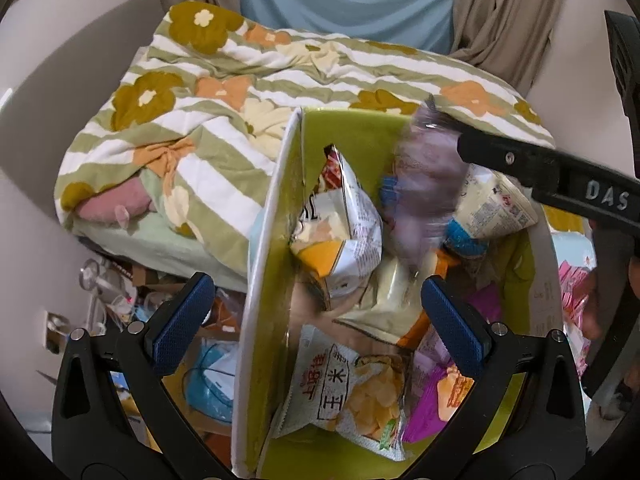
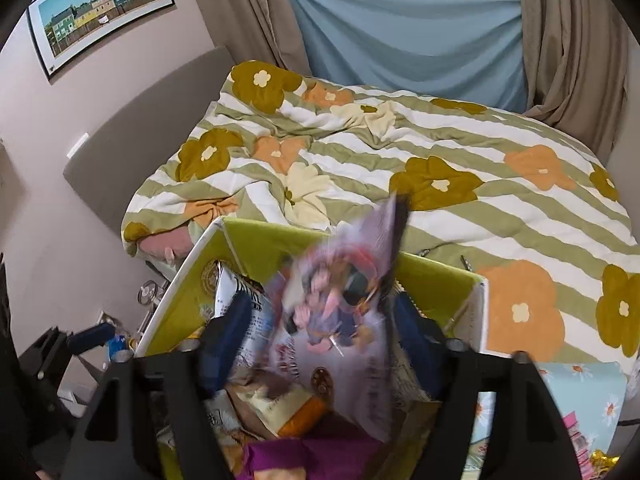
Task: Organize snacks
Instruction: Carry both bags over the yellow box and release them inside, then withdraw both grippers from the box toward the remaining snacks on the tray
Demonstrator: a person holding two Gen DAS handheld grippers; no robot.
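A lime-green box [image 1: 344, 128] with white outer walls sits at the foot of a bed and holds several snack bags. A white corn-chip bag [image 1: 352, 392] lies in front and a white and orange bag [image 1: 340, 232] stands behind it. A purple snack bag [image 2: 340, 304], blurred, hangs over the box between the spread fingers of my right gripper [image 2: 320, 332]; its pads do not press on it. In the left wrist view that purple bag [image 1: 424, 184] is beside a black right finger [image 1: 520, 164]. My left gripper [image 1: 318, 320] is open, astride the box's left wall [image 1: 260, 280].
A striped flowered duvet [image 2: 400, 152] covers the bed behind the box. Clutter and cables [image 1: 120, 292] lie on the floor left of the box. Pink packets [image 1: 576, 292] lie to its right on a blue flowered cloth [image 2: 580, 380]. Curtains [image 2: 568, 40] hang at the back.
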